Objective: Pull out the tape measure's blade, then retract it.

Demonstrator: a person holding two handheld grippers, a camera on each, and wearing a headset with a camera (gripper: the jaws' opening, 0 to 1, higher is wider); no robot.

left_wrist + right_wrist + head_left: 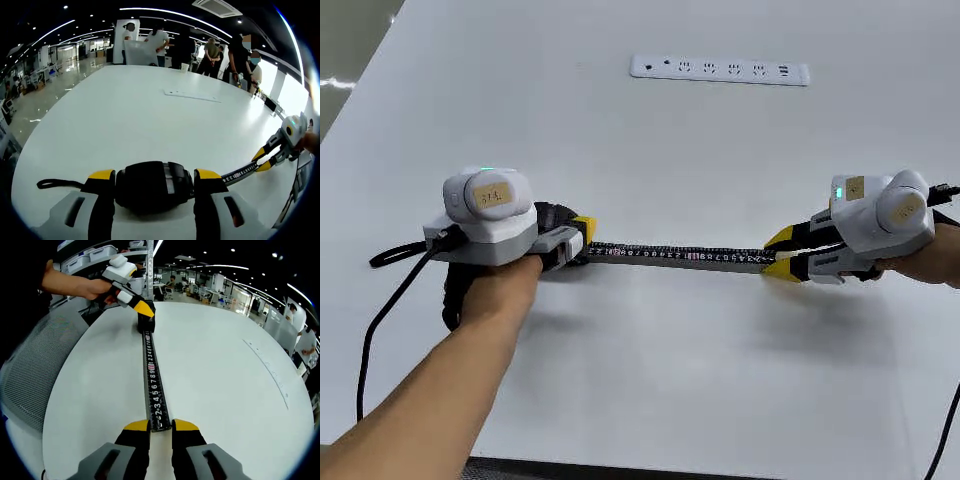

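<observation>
The tape measure (pixel 154 185), black-cased, sits on the white table (pixel 670 380). The jaws of the left gripper (pixel 154 175) are closed against its two sides. Its blade (pixel 151 375) lies drawn out flat along the tabletop to the right gripper (pixel 161 426), whose yellow-tipped jaws pinch the blade's end. The digits 2 to 9 read along the blade, followed by a red mark. The tan stickers (pixel 492 195) on the grippers carry writing too small to read. A white power strip (pixel 720 70) lies well beyond.
</observation>
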